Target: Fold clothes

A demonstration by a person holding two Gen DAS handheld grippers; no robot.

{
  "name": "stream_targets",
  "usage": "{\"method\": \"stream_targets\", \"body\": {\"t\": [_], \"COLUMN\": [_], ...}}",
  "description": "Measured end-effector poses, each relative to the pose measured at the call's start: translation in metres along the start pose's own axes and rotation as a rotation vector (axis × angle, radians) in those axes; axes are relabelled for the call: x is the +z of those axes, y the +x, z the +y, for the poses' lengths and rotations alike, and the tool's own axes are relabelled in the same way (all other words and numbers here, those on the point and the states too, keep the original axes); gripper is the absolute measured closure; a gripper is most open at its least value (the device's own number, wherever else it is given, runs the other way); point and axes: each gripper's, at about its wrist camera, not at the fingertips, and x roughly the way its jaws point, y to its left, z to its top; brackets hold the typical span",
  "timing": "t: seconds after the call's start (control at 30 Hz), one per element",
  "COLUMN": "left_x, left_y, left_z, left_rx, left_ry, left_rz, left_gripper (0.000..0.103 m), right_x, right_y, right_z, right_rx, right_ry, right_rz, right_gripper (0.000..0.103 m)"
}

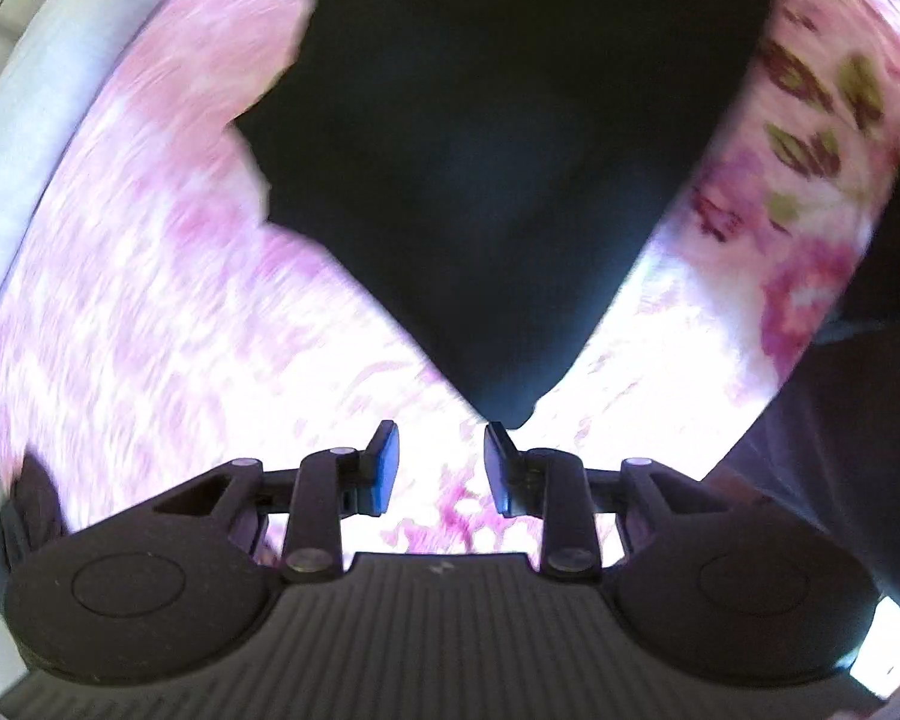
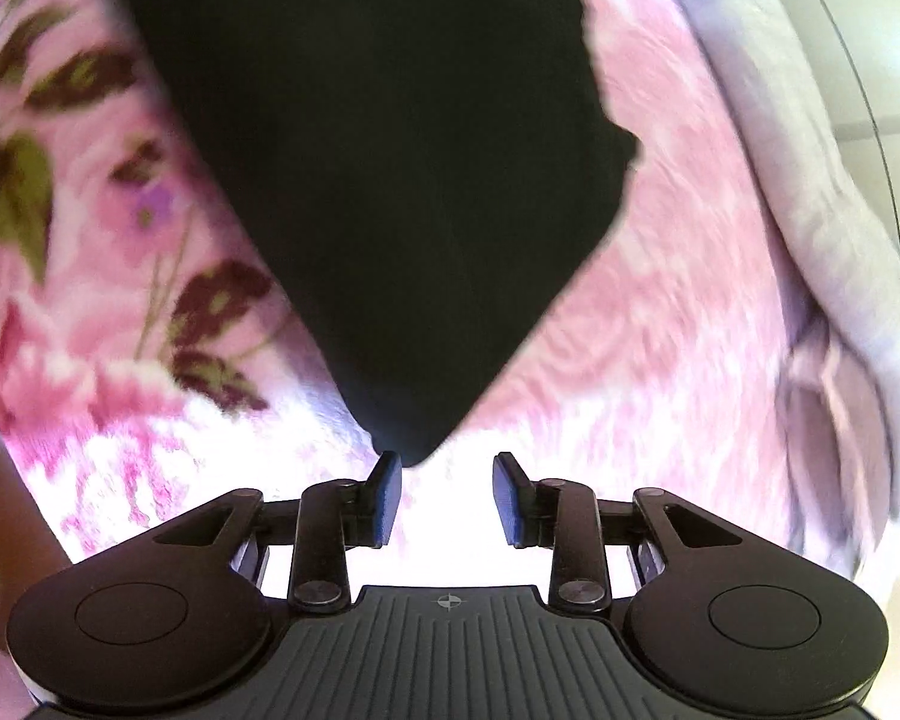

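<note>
Both wrist views are looking down onto a black garment (image 1: 510, 168) that is lying on a pink floral sheet (image 1: 150, 312). Both pictures are smearing with blur, so the fine print of the sheet is reading as streaks.

In the left view, the left gripper (image 1: 441, 468) is sitting with its jaws well apart and nothing between them. A corner of the garment is pointing straight at it, its tip ending just beside the right fingertip (image 1: 501, 450); whether cloth and finger are touching, I cannot tell. Green and maroon leaves are showing on the sheet at upper right, and a pale grey-white cloth edge (image 1: 42, 90) is curving along the far left.

In the right view, the right gripper (image 2: 447, 495) is also standing wide open, holding nothing. Another corner of the garment (image 2: 390, 180) is reaching down to it, its tip just beside the left fingertip (image 2: 387, 480); contact is too blurred to call. The sheet (image 2: 660, 330) is surrounding the cloth, with leaves on the left and a grey-white fabric (image 2: 810, 210) bunching along the right.

Nothing is lying between either gripper and the garment. No readable writing is showing, only a small crosshair mark (image 2: 448, 601) on the right gripper's body.
</note>
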Motion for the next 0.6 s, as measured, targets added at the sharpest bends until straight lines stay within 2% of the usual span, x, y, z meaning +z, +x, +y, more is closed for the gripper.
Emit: {"method": "stream_targets", "body": {"t": [0.1,0.23,0.43,0.6], "left_x": [0.0,0.018,0.035,0.036], "left_y": [-0.008,-0.005,-0.003,0.006], "left_z": [0.015,0.031,0.062,0.085], "left_rx": [0.015,0.009,-0.016,-0.061], "left_ry": [-0.082,-0.106,-0.11,-0.056], "left_rz": [0.016,-0.015,-0.111,-0.192], "left_gripper": [0.076,0.076,0.073,0.072], "right_x": [0.009,0.038,0.094,0.136], "right_y": [-0.012,-0.02,-0.041,-0.06], "right_z": [-0.014,-0.031,-0.033,-0.026], "right_rx": [0.019,0.084,0.182,0.251], "right_ry": [0.122,0.273,0.427,0.593], "right_rz": [-0.012,-0.051,-0.102,-0.05], "right_gripper": [0.071,0.071,0.071,0.071]}}
